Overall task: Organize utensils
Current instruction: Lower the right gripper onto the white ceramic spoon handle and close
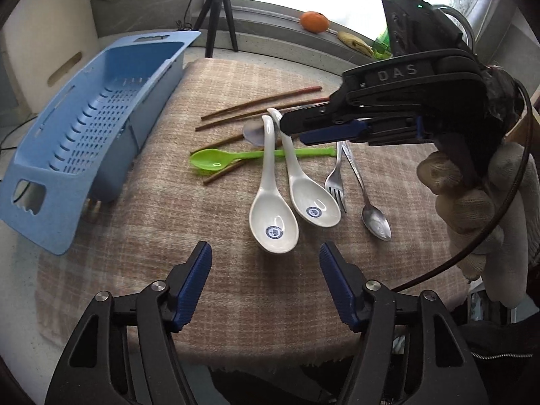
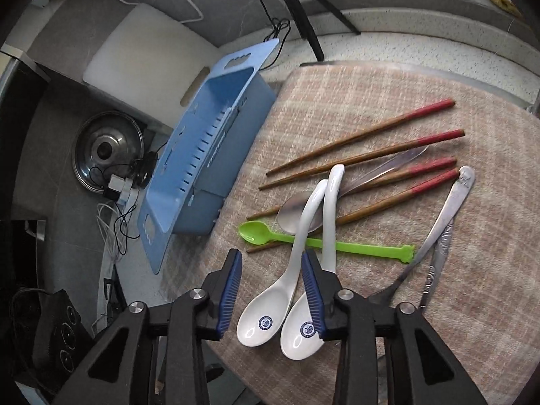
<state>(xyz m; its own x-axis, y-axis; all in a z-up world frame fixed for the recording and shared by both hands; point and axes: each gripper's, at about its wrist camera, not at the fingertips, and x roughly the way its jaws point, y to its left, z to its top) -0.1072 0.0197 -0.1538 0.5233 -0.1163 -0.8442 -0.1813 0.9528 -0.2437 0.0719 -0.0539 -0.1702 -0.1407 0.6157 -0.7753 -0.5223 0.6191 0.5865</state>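
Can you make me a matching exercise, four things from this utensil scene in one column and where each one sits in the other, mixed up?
Things:
1. blue basket
2. green plastic spoon
3. orange fruit
4. metal fork

Places:
A. on the window ledge beyond the cloth
B. between the white spoons and the metal spoon
C. beside the cloth, with nothing in it
D. lying across the cloth, under the handles of the two white spoons

Pairs: 1-C, 2-D, 3-A, 4-B
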